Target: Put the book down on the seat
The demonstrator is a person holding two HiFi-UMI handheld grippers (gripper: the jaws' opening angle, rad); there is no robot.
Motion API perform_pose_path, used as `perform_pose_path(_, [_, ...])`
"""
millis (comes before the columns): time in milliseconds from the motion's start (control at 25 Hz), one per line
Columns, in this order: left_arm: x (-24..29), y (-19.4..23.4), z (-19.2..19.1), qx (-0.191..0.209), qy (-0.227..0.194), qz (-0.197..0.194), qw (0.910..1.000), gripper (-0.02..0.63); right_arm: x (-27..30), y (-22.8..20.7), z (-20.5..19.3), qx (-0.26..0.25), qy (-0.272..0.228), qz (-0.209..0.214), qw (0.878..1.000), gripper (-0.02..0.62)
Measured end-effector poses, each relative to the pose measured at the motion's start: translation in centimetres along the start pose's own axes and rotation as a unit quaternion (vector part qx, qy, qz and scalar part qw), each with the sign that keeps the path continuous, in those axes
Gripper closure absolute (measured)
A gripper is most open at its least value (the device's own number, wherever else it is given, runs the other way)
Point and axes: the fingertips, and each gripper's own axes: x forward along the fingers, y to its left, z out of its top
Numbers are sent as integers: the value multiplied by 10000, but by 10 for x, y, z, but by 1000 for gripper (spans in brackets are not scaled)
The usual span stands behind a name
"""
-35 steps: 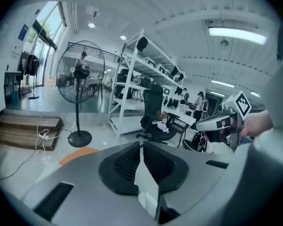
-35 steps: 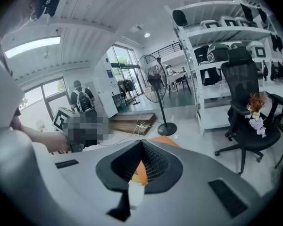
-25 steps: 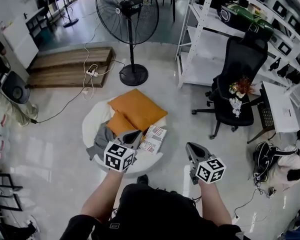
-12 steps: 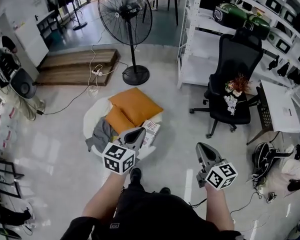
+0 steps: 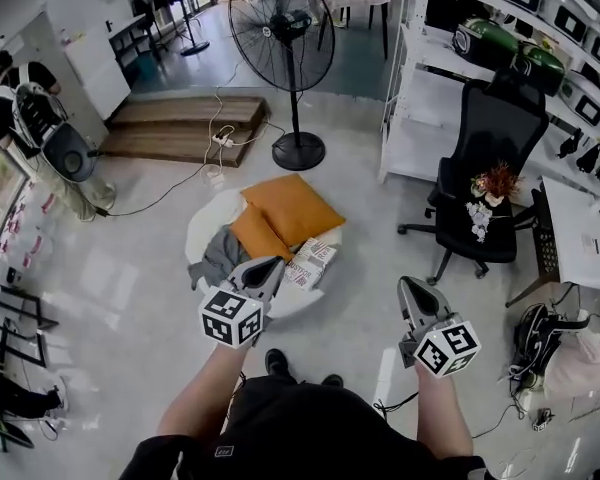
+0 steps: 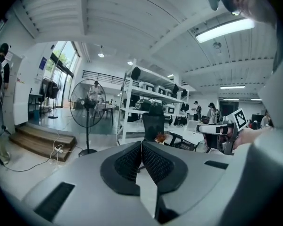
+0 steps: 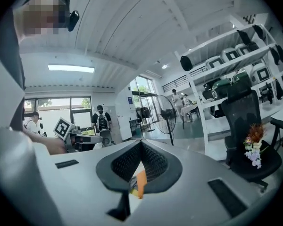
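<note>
The book (image 5: 311, 262) lies flat on the front right of a round white seat (image 5: 206, 230), next to two orange cushions (image 5: 292, 208). My left gripper (image 5: 270, 265) hovers over the seat's front edge, just left of the book, shut and holding nothing. My right gripper (image 5: 408, 286) hangs over the floor to the right of the seat, also shut and holding nothing. The left gripper view shows its jaws (image 6: 141, 143) pressed together, pointing out into the room. In the right gripper view the jaws (image 7: 141, 143) meet at the tips.
A grey cloth (image 5: 220, 260) lies on the seat's left side. Behind the seat are a standing fan (image 5: 282, 33) and a wooden platform (image 5: 180, 128) with cables. A black office chair (image 5: 488, 168) and white shelving (image 5: 430, 118) stand at the right. A person (image 5: 30, 118) stands far left.
The head view has pulled back and shifted, so the seat sits a little farther off. The right gripper sits lower in the view. Both grippers stay shut; the book has not moved.
</note>
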Motion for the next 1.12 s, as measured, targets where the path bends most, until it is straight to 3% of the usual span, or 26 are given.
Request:
perform_pose_path(200, [-15,18,22,-164,-350,51,9992,601,25,17,21,-72,-138,126,9998,588])
perform_pose_path(520, [-10,51,36,-138,-488,-65,9987,601,44,26,30,-209,-158,-32,9997,588])
perform_pose_path(800, [8,59,52,30,-512,-200,9985,601,65,34,34,-225,-149,84,9996,588])
perform_pose_path(1120, [16,64,37,-74,-358,-284,9989,601,74,39,25,-234,-47,182,9995,588])
